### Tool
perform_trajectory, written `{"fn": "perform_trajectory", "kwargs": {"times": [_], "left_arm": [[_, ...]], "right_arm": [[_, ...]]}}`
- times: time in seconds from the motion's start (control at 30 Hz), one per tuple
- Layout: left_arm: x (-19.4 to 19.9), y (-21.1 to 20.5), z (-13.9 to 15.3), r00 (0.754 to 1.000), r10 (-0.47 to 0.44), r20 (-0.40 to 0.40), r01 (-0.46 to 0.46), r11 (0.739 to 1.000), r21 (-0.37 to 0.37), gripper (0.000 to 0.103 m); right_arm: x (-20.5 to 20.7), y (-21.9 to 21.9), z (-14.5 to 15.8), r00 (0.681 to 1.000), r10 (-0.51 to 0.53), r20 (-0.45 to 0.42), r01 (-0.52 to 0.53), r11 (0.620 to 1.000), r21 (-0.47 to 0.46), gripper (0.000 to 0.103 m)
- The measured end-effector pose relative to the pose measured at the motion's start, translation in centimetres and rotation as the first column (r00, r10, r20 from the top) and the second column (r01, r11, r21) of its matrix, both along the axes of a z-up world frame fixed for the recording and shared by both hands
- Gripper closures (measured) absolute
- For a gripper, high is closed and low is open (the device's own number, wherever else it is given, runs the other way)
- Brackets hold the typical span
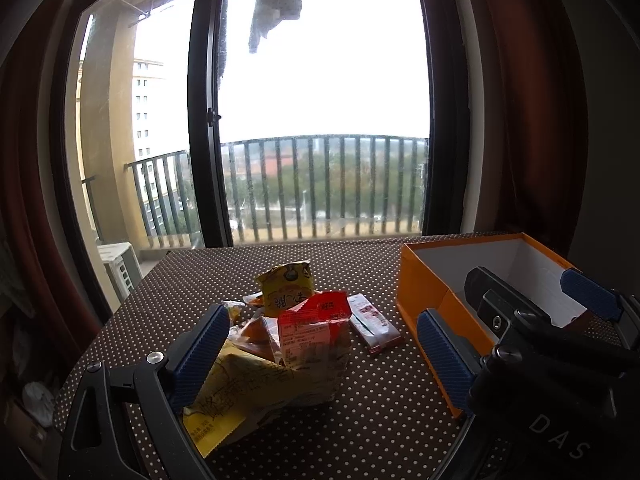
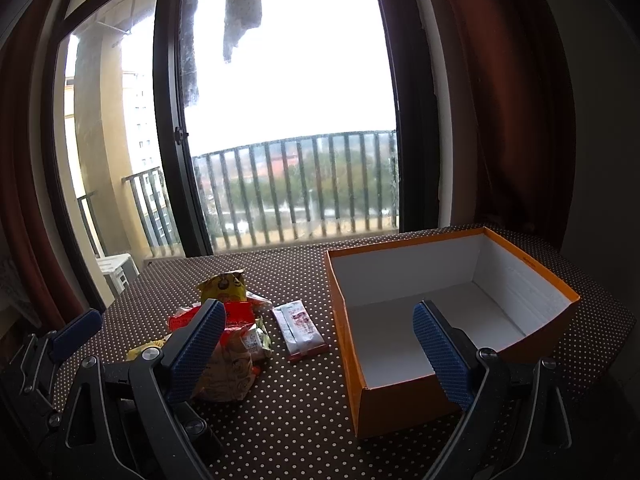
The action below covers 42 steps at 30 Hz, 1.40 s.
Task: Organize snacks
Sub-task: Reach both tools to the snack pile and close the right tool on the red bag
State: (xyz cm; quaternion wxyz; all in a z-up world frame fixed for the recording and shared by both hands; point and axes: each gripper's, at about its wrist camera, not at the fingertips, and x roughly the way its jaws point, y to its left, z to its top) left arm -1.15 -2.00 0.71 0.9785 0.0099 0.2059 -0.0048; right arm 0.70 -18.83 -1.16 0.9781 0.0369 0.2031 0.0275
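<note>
Each black-framed claw carries ribbed blue pads, silver screws and grey "DAS" lettering

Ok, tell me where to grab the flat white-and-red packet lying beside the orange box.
Grip the flat white-and-red packet across its narrow width, coming from above with the right gripper. It lies flat, apart from the snack pile and the orange box, so both long edges are probably free.

Orange box open-topped, interior bare; snack pile left of box, bare tablecloth strip between
</note>
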Motion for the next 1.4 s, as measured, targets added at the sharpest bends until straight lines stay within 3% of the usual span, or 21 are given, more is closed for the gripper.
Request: {"fn": "perform_trajectory", "kwargs": {"times": [0.27, 0.73, 1.17, 1.4], "left_arm": [[0.9, 1.7, -0.5, 0.999, 0.025, -0.024, -0.025, 1.000, -0.013, 0.007], [4.1, 5.9, -3.3, 0.987, 0.109, -0.119, -0.107, 0.994, 0.016, 0.008], [7.9, 8.9, -7.5, 0.952, 0.171, -0.254, -0.167, 0.985, 0.038, 0.007], [9.4, 9.9, -9.7, 0.924, 0.122, -0.362, -0.148, 0.988, -0.044, 0.007]], "right_arm": [[1.1, 1.2, -0.4, 0.999, 0.025, -0.021, -0.024, 1.000, 0.007, 0.007], [5.0, 6.7, -3.1, 0.979, 0.144, -0.143, -0.145, 0.989, 0.007, 0.007], [9.6, 10.2, -7.2, 0.931, 0.211, -0.297, -0.213, 0.977, 0.025, 0.007], [11.4, 10.8, -9.3, 0.904, 0.216, -0.368, -0.216, 0.976, 0.041, 0.007]]}}
